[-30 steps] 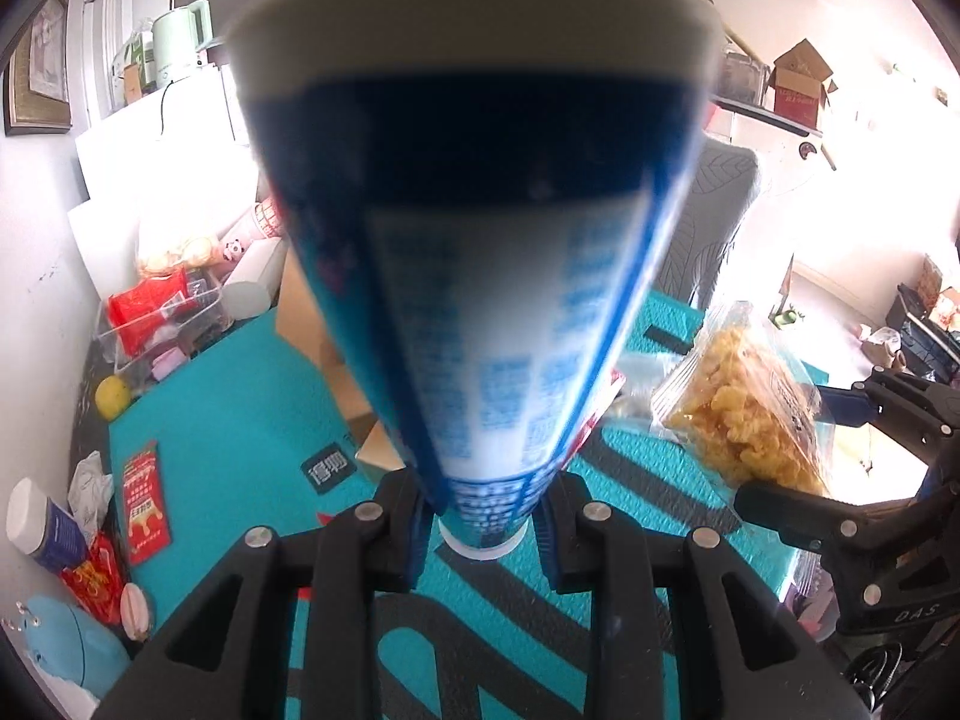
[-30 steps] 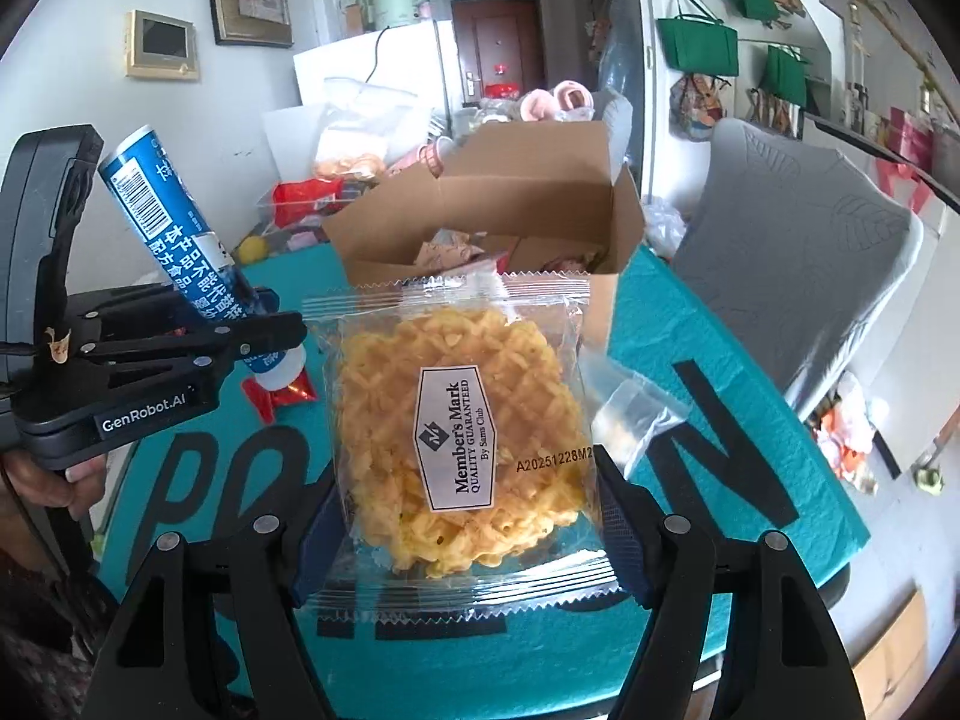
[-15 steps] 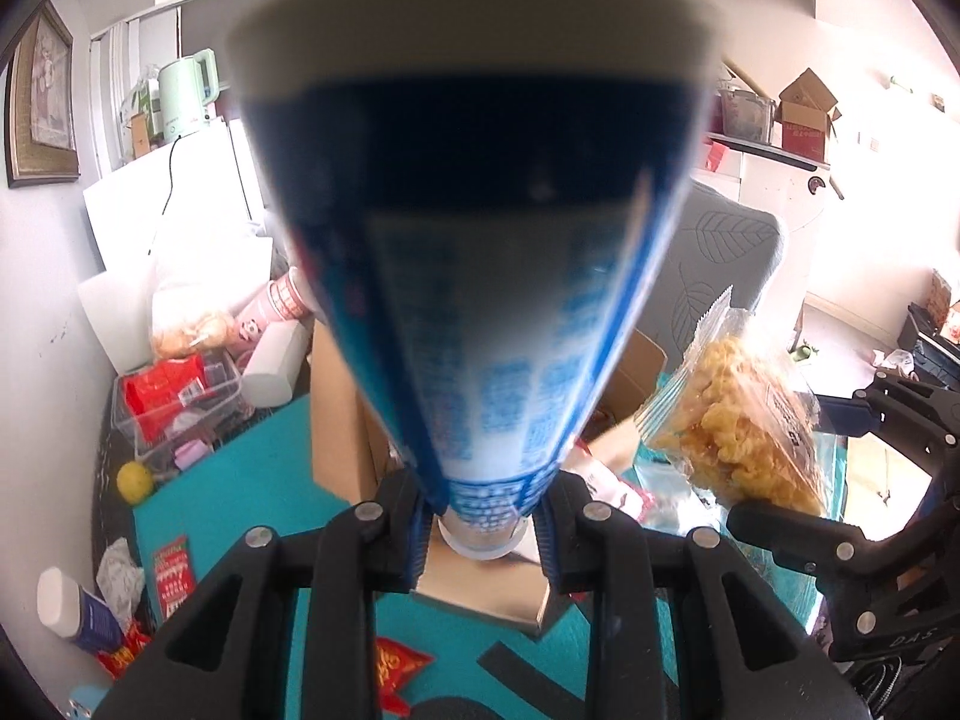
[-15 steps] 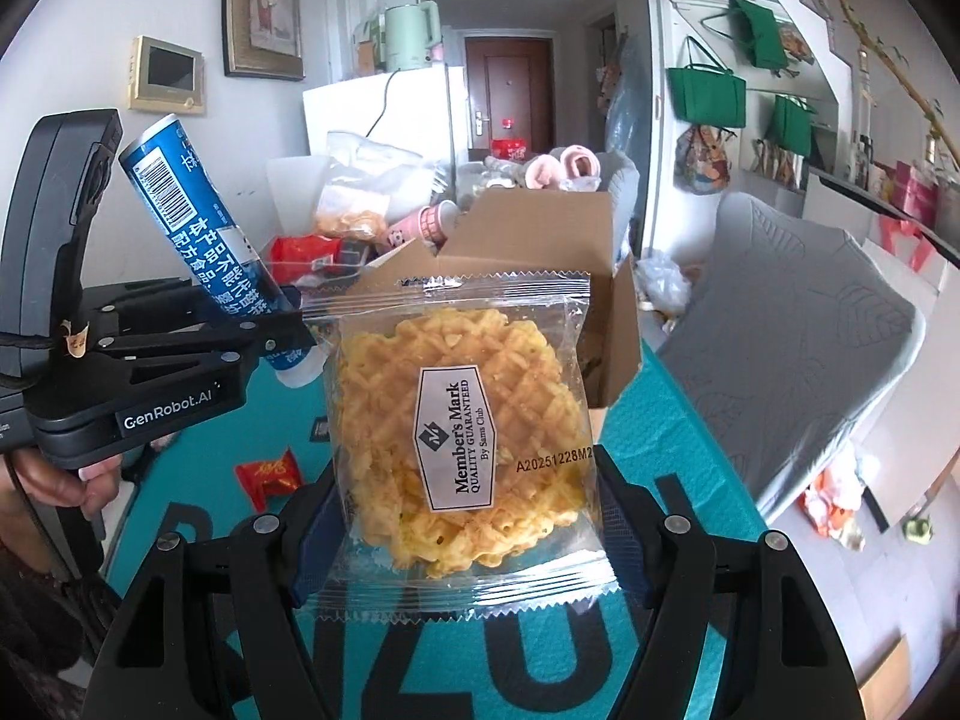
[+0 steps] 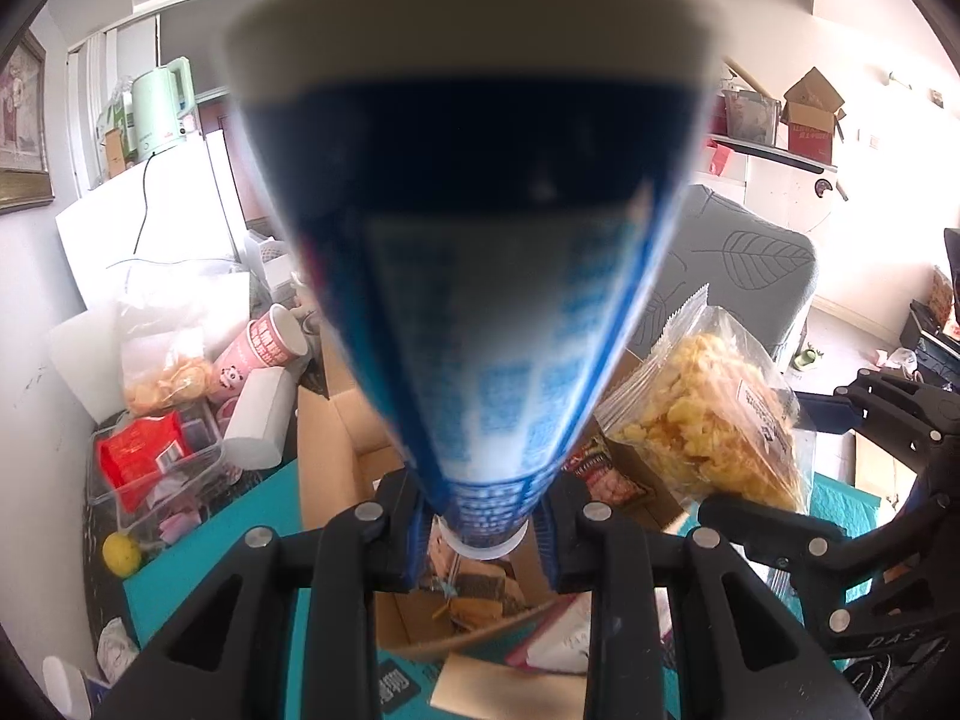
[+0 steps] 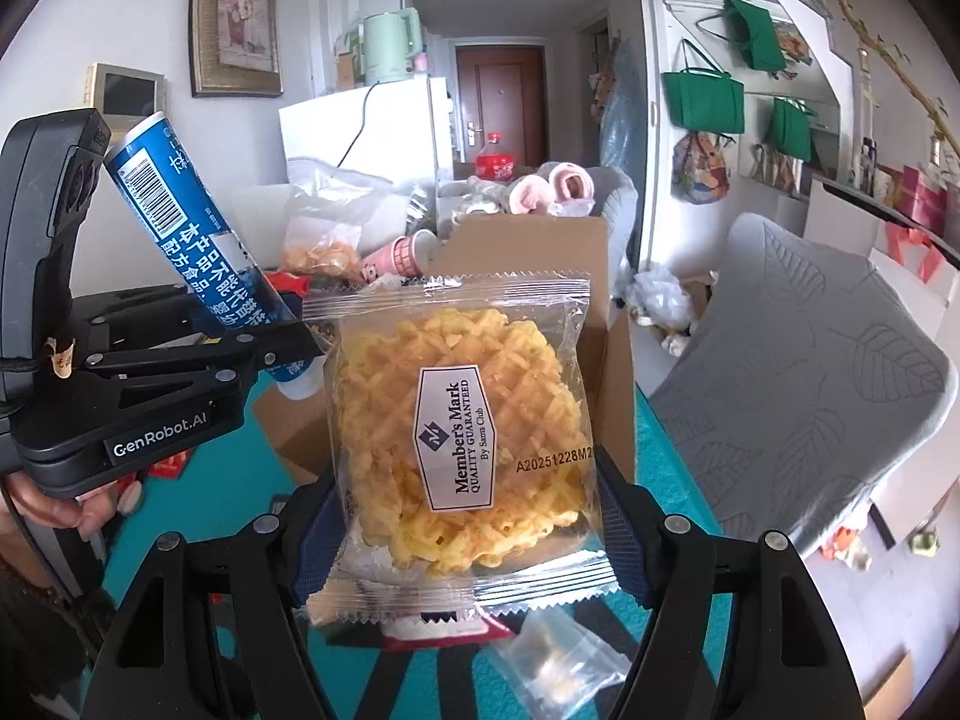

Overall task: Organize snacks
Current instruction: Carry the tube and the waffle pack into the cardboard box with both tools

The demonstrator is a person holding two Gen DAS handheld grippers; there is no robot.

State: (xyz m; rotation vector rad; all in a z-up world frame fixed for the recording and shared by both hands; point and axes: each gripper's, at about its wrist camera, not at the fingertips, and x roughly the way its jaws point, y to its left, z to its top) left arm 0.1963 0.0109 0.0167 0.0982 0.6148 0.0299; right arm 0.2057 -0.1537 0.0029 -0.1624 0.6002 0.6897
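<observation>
Snacks in both grips — left gripper [image 5: 483, 531] clamps a blue tube [image 5: 474, 276] filling its view; right gripper [image 6: 471, 531] pinches a waffle pack [image 6: 462, 432], centre frame, apparently over the box [image 6: 618, 372].

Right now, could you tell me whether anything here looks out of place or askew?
Nothing looks damaged or spilled. The blue tube tilts in the left gripper, held near its cap end; the waffle pack sits upright in the right gripper.
</observation>
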